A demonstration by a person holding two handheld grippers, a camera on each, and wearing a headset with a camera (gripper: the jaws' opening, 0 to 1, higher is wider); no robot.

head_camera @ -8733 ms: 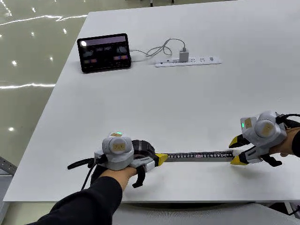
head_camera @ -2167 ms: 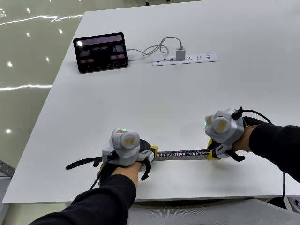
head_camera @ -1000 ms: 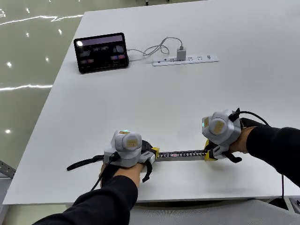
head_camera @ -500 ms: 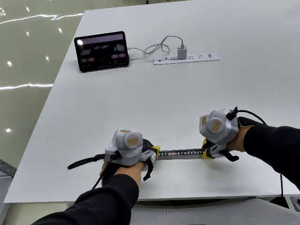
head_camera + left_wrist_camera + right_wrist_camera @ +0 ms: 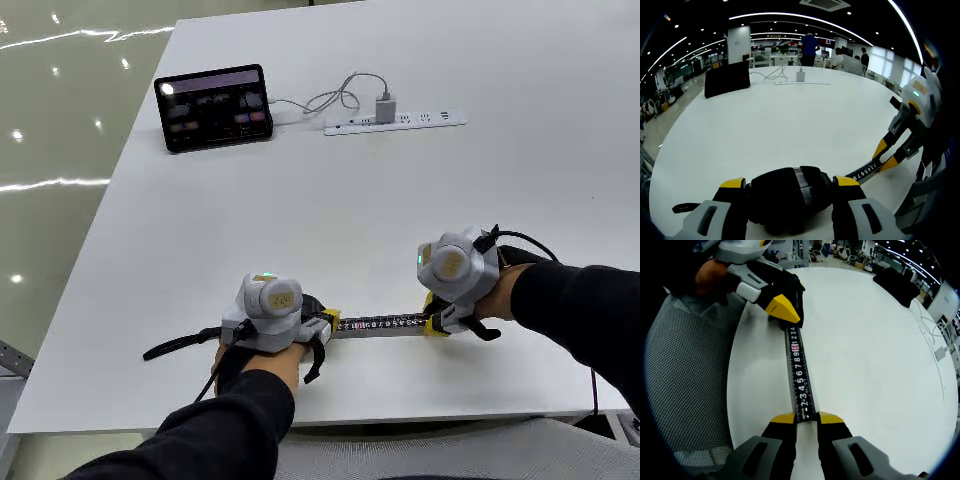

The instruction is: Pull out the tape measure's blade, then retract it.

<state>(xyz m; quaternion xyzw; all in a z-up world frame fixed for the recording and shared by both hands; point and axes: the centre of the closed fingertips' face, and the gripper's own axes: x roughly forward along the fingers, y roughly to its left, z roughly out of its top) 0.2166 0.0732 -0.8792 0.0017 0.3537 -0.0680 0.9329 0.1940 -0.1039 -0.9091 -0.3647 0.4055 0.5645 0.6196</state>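
We've walked the right gripper (image 5: 805, 417) in; the blade (image 5: 799, 370) is shorter.
It pinches the blade tip; our left gripper (image 5: 790, 182) clamps the tape measure (image 5: 790, 200) on the table (image 5: 400, 200). A slip would whip it home.

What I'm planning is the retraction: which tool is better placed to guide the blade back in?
Right, probably. The right tool is shut on the blade tip, so it can travel toward the case; the left tool is shut around the case, anchoring it.

Bright overhead light; edges perhaps soft
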